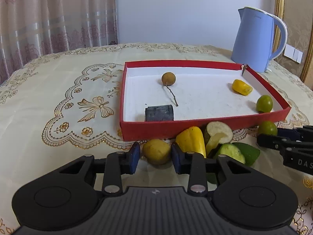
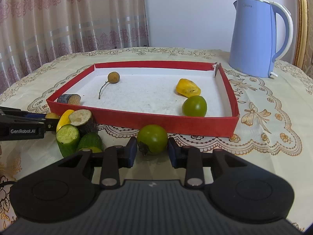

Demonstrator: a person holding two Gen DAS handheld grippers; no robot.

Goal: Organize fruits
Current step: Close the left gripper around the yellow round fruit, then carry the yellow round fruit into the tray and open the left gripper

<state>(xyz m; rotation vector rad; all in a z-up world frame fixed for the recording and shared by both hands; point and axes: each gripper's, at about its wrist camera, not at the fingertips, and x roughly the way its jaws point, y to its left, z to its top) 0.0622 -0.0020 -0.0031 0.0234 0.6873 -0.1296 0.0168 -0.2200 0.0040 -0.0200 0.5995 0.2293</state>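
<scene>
- My left gripper (image 1: 156,156) fingers straddle the yellow fruit (image 1: 156,151), open; closing could nudge the neighbouring pile.
- My right gripper (image 2: 150,152), also unclenched, brackets the green tomato (image 2: 152,139); it may roll away.

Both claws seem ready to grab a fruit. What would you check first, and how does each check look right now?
1. Left gripper straddles the yellow fruit: ok.
2. Right gripper straddles the green tomato: ok.
3. Both open, nothing gripped yet: ok.
4. Red tray has bare floor for more fruit: ok.
5. Left fingers clear of the neighbouring yellow pepper piece: cannot tell.
</scene>
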